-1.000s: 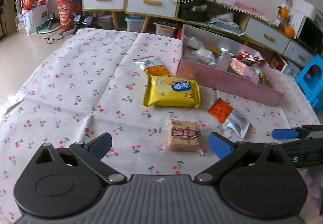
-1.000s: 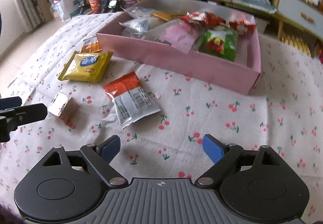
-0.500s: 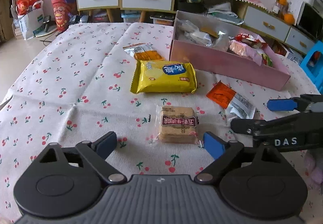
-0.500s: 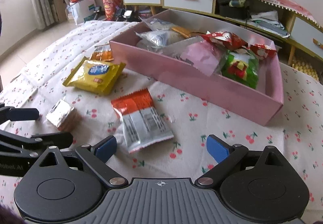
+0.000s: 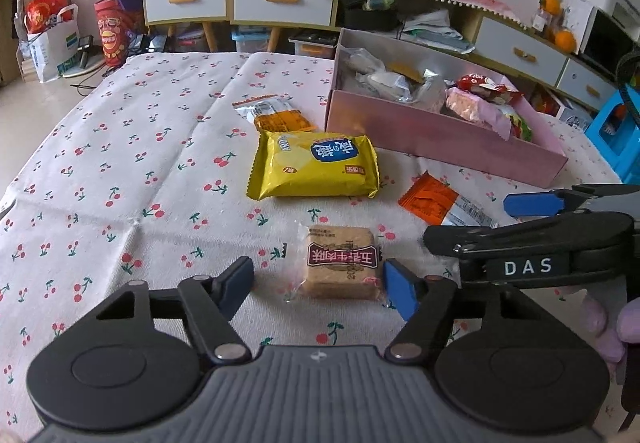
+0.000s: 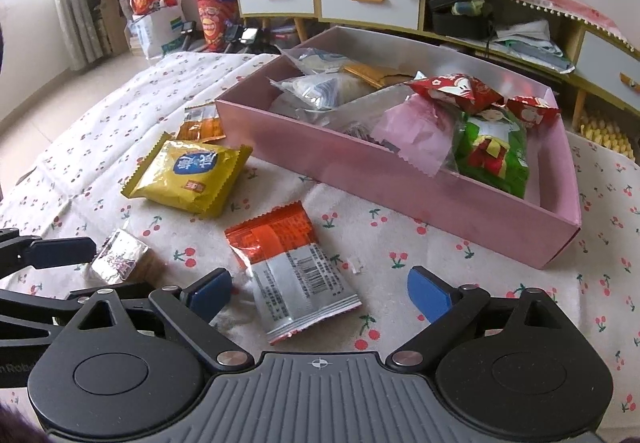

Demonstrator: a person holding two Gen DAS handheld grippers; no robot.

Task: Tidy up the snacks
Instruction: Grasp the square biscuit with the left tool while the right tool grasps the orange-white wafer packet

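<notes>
A pink box [image 5: 440, 141] [image 6: 400, 179] holding several snack packs sits on the cherry-print tablecloth. Loose on the cloth lie a brown biscuit pack [image 5: 340, 263] [image 6: 120, 263], a yellow pack [image 5: 316, 165] [image 6: 188, 175], an orange-and-silver pack [image 5: 440, 201] [image 6: 292, 267] and a small orange pack [image 5: 276, 115] [image 6: 200, 125]. My left gripper [image 5: 320, 285] is open with the biscuit pack between its fingers, its right finger beside the wrapper. My right gripper [image 6: 320, 291] is open, straddling the near end of the orange-and-silver pack.
Behind the table stand low cabinets with white drawers [image 5: 280, 1], shelves and bags on the floor [image 5: 48, 31]. A blue stool [image 5: 616, 131] is at the right. The right gripper's arm [image 5: 540, 243] lies close to the left gripper's right side.
Both grippers have moved forward and lower. The left now brackets the biscuit pack; the right has closed in on the orange-and-silver pack. The two tools are nearer each other.
</notes>
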